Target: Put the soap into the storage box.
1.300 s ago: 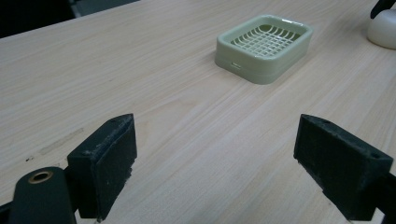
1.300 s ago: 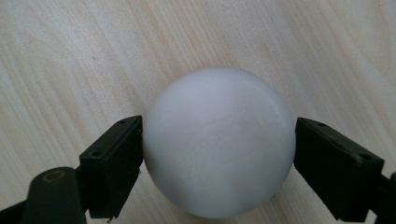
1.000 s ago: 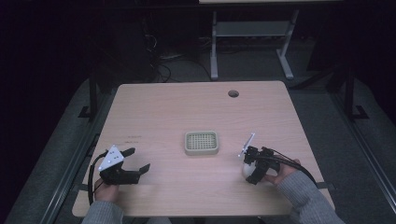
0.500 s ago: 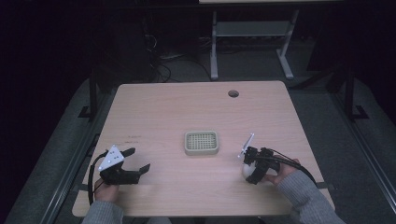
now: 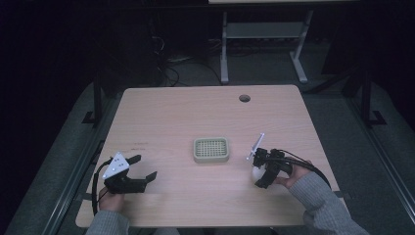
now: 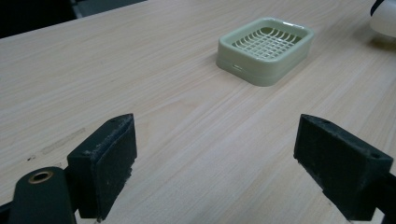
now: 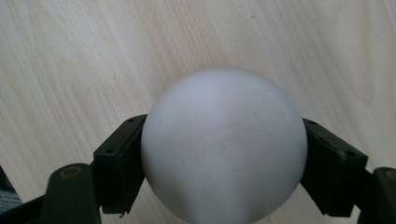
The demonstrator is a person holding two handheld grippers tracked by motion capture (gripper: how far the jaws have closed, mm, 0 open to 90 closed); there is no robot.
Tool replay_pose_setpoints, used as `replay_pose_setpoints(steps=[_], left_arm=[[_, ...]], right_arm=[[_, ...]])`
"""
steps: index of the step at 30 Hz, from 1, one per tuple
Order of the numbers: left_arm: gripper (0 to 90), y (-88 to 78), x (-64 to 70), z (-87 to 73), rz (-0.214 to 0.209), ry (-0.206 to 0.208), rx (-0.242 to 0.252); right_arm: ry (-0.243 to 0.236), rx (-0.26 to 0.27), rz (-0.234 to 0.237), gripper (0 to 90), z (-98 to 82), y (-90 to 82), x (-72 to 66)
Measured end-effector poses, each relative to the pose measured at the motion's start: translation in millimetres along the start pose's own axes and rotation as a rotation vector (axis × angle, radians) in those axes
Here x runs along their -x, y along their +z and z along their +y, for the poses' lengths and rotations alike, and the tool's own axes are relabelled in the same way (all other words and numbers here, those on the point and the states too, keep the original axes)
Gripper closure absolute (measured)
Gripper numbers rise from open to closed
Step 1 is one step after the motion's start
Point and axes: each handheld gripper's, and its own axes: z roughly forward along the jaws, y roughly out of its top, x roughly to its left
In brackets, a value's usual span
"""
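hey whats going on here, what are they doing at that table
A person sits at a wooden table with a gripper in each hand. The right gripper is closed on a white rounded object, likely a bar of soap, held close over the tabletop on the right side. The left gripper is open and holds nothing, resting near the front left corner. A pale green soap dish with a grid insert sits empty in the middle, probably where the white piece is headed.

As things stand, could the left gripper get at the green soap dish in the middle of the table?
Probably yes. The left gripper is open and holds nothing, and bare table lies between it and the soap dish. The right gripper, shut on a white ball, sits off to the dish's other side.
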Motion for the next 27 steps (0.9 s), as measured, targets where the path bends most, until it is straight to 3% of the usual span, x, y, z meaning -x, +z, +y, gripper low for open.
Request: replay_pose_setpoints(steps=[11, 27], left_arm=[[12.8, -0.1, 0.0, 0.0, -0.001, 0.0, 0.002], [12.8, -0.2, -0.2, -0.1, 0.0, -0.007, 0.008]], right_arm=[[0.02, 0.013, 0.03, 22.9, 2.8, 0.3, 8.4], [-0.016, 0.001, 0.034, 23.0, 23.5, -4.4, 11.8]])
